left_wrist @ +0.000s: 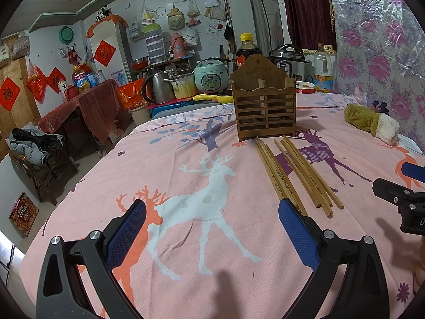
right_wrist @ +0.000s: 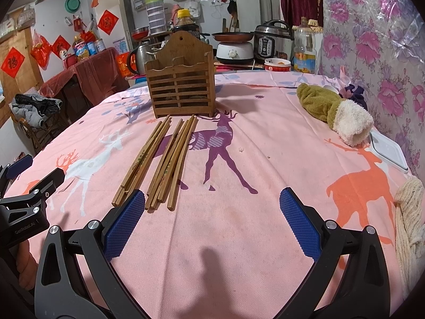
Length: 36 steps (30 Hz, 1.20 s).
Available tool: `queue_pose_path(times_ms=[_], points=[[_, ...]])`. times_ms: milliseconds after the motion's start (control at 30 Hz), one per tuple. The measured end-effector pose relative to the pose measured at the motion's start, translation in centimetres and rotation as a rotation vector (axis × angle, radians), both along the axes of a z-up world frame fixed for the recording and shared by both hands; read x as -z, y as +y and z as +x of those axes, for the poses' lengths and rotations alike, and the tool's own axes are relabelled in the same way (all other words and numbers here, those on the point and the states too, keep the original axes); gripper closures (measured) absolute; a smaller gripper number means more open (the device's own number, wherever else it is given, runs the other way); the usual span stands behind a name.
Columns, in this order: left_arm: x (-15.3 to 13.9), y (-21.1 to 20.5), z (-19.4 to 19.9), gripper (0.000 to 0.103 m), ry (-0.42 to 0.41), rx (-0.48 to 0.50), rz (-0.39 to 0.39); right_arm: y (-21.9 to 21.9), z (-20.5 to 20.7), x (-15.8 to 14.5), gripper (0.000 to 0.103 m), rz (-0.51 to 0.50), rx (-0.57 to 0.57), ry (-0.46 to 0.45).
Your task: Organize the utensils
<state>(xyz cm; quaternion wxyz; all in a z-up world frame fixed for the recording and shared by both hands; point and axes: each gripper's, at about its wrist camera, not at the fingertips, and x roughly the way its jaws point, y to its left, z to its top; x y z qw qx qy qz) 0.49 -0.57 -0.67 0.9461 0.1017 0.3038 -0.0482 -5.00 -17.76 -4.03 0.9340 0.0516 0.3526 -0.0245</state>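
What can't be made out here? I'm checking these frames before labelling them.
- Inside of the wooden holder: both views see only dark gaps between the front slats, so whether it is empty cannot be told.
- Print on the chopsticks: too small to read in both views.
- Right hand-held gripper: in the left wrist view the right edge cuts it off.
- Cream cloth: the right wrist view's edge crops it.

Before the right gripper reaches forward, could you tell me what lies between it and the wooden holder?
In the right wrist view, only chopsticks on the cloth lie between the right gripper and the wooden holder.
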Motion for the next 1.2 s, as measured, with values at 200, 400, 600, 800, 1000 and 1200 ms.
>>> queue_pose_path(times_ms=[200,400,600,800,1000,1200], points=[[0.0,0.0,0.0,0.006,0.001,0.0,0.0,0.1,0.0,-0.3,0.006,0.001,0.0,0.006],[0.2,-0.1,0.1,0.006,0.018,0.007,0.003,0.0,0.4,-0.1,0.006,0.008,0.003,0.03],[0.8,-0.2,1.1,0.006,0.082,0.028,0.003,-0.5,0.5,0.1,0.006,0.048,0.011,0.054],[1.3,-1.3,3.9,0.006,0.222,0.092,0.062,-1.6,2.8,-1.7,0.006,0.081,-0.024,0.12],[-0.3,-2.7,7.6,0.006,0.298,0.123,-0.064,-2.3,6.8,-2.9,0.006,0.183,-0.043,0.109],[3.0,-1.7,9.2,0.006,0.401,0.085,-0.056,-2.3,7.4,0.2,0.006,0.166,-0.069,0.167]])
